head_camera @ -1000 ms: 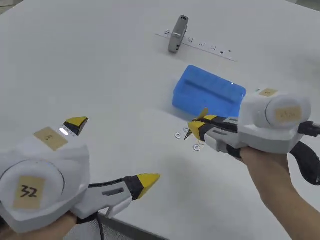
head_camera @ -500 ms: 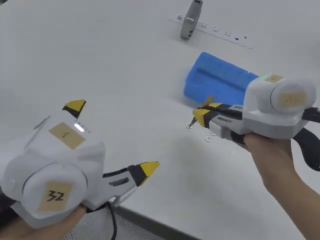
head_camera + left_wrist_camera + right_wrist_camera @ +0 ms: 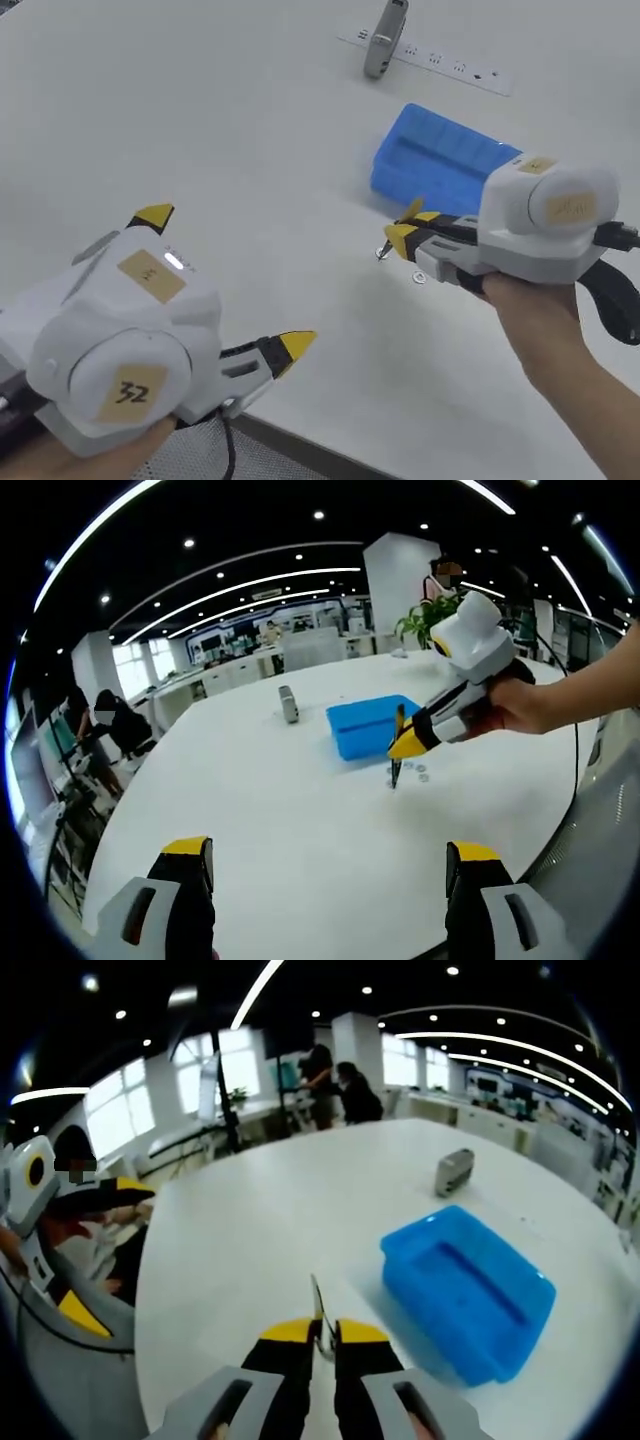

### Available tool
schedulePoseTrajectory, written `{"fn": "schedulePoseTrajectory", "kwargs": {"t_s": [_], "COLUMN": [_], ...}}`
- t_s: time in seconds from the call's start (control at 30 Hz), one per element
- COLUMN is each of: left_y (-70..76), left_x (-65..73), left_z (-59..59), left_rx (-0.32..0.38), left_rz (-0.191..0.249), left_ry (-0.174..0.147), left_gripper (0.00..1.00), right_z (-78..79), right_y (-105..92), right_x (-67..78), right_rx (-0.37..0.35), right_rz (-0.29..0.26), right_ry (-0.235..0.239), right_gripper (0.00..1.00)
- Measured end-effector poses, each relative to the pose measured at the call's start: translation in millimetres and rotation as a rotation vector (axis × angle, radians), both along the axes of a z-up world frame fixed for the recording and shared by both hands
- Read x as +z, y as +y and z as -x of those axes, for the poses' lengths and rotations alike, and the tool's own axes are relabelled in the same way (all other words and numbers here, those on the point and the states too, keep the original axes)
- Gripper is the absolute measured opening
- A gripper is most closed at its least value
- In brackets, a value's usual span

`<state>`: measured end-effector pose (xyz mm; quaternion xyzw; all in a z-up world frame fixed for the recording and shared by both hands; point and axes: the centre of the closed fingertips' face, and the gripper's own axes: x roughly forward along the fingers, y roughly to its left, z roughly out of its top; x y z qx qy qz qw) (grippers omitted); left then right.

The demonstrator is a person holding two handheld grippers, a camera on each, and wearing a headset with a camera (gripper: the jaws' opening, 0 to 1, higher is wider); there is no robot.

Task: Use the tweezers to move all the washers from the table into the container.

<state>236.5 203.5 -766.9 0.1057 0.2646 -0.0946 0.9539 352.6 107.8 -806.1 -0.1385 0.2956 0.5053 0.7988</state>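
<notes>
Nearest the person, the left gripper (image 3: 225,280) hangs over the table (image 3: 200,120) edge, its 2 yellow-tipped jaws spread wide around nothing. Farther out, the right gripper (image 3: 405,234) has its jaws pinched almost together on the tweezers (image 3: 385,250), whose tips point down at the table among a few loose washers (image 3: 420,773); whether the tips grip 1 is too small to tell. Just beyond the washers sits the blue container (image 3: 440,160), then a grey device (image 3: 385,40) and a power strip (image 3: 440,62).

I see container (image 3: 440,165) far right on desk (image 3: 250,120); washers (image 3: 419,277) at its near side; my left tool (image 3: 224,279) near left.
</notes>
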Motion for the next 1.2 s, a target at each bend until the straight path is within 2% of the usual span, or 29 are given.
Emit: {"fn": "schedulePoseTrajectory", "kwargs": {"t_s": [0.2, 0.27, 0.43, 0.6, 0.8, 1.07, 1.2], "left_y": [-0.9, -1.6, -4.2, -5.0, -8.0, -8.5, -9.4], "left_x": [-2.3, -3.1, -3.9, -2.1, -2.6, -5.0, -7.6], "left_z": [0.5, 0.7, 1.2, 1.0, 1.7, 2.0, 3.0], "left_rx": [-0.006, -0.009, -0.023, -0.029, -0.046, -0.051, -0.059], "left_rz": [-0.001, 0.001, 0.001, -0.001, 0.001, -0.008, -0.023], "left_ry": [0.012, 0.016, 0.019, 0.009, 0.012, 0.024, 0.037], "left_gripper": [0.99, 0.99, 0.99, 0.99, 0.99, 0.99, 0.99], "right_z": [0.6, 0.0, -0.9, -4.0, -16.9, -46.1, -60.9], "right_y": [-0.1, 0.3, 1.9, 1.9, -0.8, 5.9, 9.1], "right_x": [0.7, 3.8, 19.8, 38.0, 50.2, 61.4, 71.6], "right_rx": [0.002, 0.006, 0.017, 0.017, 0.009, -0.014, -0.017], "right_rz": [0.014, 0.025, 0.026, 0.0, -0.003, -0.009, 0.008], "right_ry": [0.004, -0.012, -0.036, -0.06, -0.093, -0.146, -0.206], "right_gripper": [0.02, 0.02, 0.02, 0.02, 0.02, 0.02, 0.02]}}
